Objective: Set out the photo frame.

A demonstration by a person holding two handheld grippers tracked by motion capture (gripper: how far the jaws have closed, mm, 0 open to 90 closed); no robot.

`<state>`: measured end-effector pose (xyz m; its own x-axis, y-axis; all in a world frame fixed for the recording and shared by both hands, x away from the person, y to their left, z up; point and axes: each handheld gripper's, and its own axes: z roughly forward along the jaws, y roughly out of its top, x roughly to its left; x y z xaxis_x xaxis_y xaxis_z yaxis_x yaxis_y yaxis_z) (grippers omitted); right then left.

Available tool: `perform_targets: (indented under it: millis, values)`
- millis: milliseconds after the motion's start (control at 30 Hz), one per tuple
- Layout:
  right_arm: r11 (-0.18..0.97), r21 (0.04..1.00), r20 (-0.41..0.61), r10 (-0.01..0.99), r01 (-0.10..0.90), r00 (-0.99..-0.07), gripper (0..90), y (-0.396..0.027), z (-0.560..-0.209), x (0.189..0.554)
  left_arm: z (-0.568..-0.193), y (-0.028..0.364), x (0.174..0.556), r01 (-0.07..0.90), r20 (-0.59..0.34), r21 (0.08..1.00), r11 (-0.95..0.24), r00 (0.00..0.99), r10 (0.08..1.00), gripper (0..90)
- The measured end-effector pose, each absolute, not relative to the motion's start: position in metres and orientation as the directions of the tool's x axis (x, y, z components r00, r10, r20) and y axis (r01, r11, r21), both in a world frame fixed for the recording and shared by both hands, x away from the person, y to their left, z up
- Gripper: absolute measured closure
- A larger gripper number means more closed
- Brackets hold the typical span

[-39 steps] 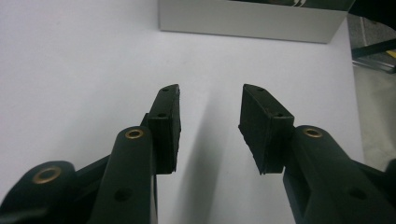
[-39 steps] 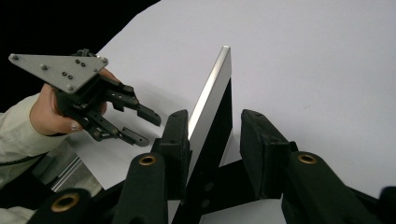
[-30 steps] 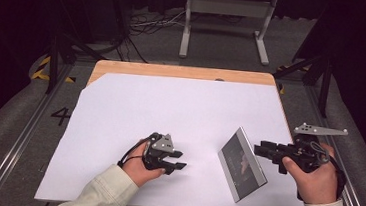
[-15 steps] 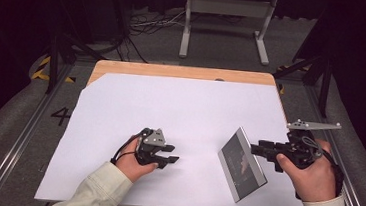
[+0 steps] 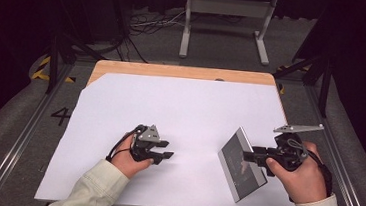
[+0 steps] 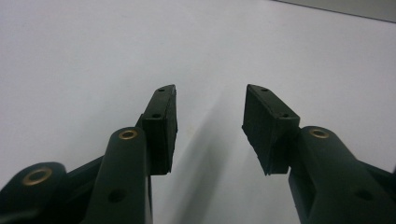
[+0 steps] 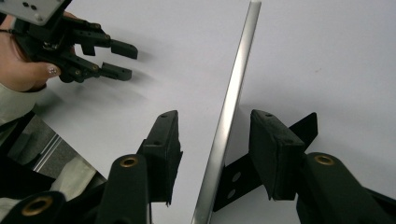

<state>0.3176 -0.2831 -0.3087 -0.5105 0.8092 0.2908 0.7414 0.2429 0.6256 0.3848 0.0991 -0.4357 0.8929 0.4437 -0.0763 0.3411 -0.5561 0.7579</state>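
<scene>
A flat silver-edged frame (image 5: 240,164) with a dark face stands tilted on the white sheet (image 5: 185,108), propped by a black back stand (image 7: 299,128). My right gripper (image 5: 247,157) reaches in from the right. Its jaws have just been opening and now stand on either side of the frame's thin edge (image 7: 229,116), with gaps at both pads, so nothing is pressed. In the right gripper view that gripper (image 7: 217,114) straddles the edge. My left gripper (image 5: 168,150) is open and empty, low over the sheet to the frame's left. It appears again as the left gripper (image 6: 211,91) and, farther off, the left gripper (image 7: 126,60).
The sheet covers most of a wooden table, whose bare edge (image 5: 173,71) lies at the far side. A metal stand (image 5: 227,9) and cables sit on the floor beyond. Dark rails run along both sides of the table.
My left hand has drifted left, away from the frame. The right gripper's jaws have spread apart around the frame's edge, and the right hand has hardly moved.
</scene>
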Motion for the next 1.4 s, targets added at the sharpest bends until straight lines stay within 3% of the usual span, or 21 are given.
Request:
perform_targets:
  millis: [733, 1400]
  values:
    - [0.304, 0.563, 0.281, 0.804, 0.769, -0.524, 55.9, -0.27, -0.324, 0.323, -0.431, 0.144, 0.398, 0.396, -0.081, 0.778, -0.488, 0.834, 0.546, 55.0]
    - [0.316, 0.567, 0.187, 0.85, 0.76, -0.493, 83.6, -0.268, -0.318, 0.321, -0.434, 0.146, 0.398, 0.406, -0.085, 0.773, -0.488, 0.828, 0.555, 54.8]
